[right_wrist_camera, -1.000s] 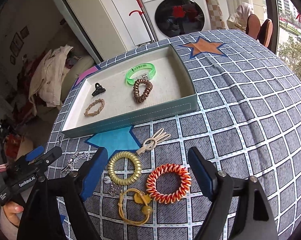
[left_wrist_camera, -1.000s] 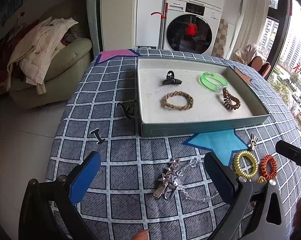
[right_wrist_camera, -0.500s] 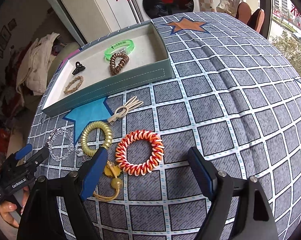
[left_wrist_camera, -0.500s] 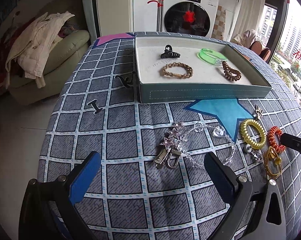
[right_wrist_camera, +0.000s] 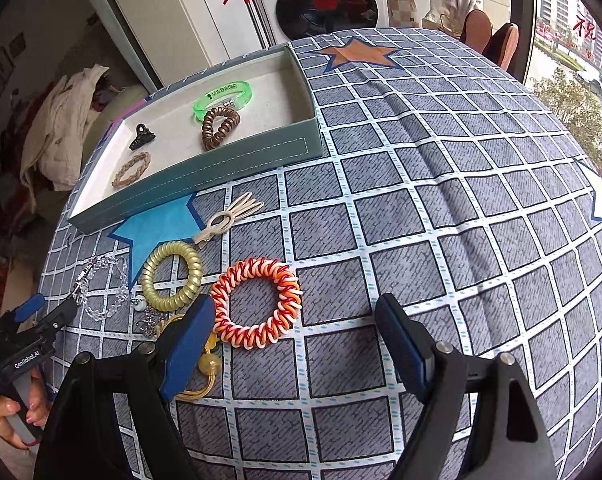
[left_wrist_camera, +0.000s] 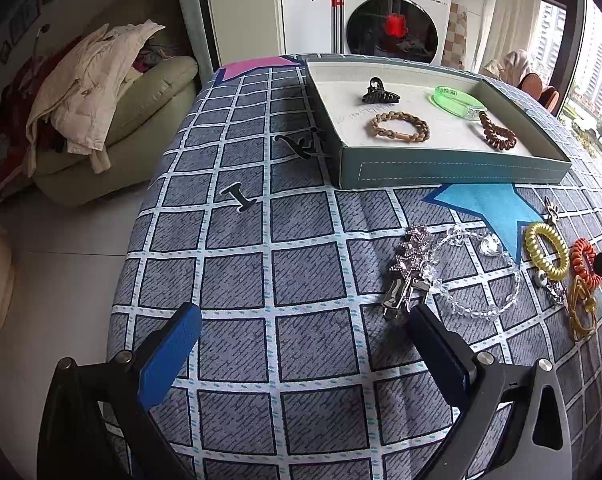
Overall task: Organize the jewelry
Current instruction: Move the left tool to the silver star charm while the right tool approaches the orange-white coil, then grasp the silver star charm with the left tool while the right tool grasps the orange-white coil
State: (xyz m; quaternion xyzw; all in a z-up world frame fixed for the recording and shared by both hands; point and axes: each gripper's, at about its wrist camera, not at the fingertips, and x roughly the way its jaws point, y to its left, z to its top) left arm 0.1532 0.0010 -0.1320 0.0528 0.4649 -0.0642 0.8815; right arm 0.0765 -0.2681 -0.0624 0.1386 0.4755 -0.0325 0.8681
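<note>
A teal tray [left_wrist_camera: 453, 168] [right_wrist_camera: 205, 192] holds a black claw clip [left_wrist_camera: 379, 94], a braided tan bracelet [left_wrist_camera: 399, 128], a green bangle [left_wrist_camera: 457, 102] and a brown coil tie [left_wrist_camera: 497, 132]. Loose on the cloth lie a rhinestone star clip [left_wrist_camera: 411, 264], a clear bead bracelet [left_wrist_camera: 481, 276], a yellow coil tie [right_wrist_camera: 173, 276], an orange-red coil tie [right_wrist_camera: 257, 302], a beige clip [right_wrist_camera: 229, 216] and a yellow bobble tie [right_wrist_camera: 205, 368]. My left gripper [left_wrist_camera: 301, 348] is open, short of the star clip. My right gripper [right_wrist_camera: 297, 336] is open around the orange coil's near side.
The checked cloth covers a round table [left_wrist_camera: 261, 264] whose left edge drops to the floor. A sofa with clothes [left_wrist_camera: 101, 92] stands at left, a washing machine [left_wrist_camera: 393, 20] behind. Chairs [right_wrist_camera: 493, 40] stand at the far right.
Both grippers have drawn back from the tray and shifted; the left one now faces the cloth left of the star clip, the right one now frames the orange coil. Both stayed open.
</note>
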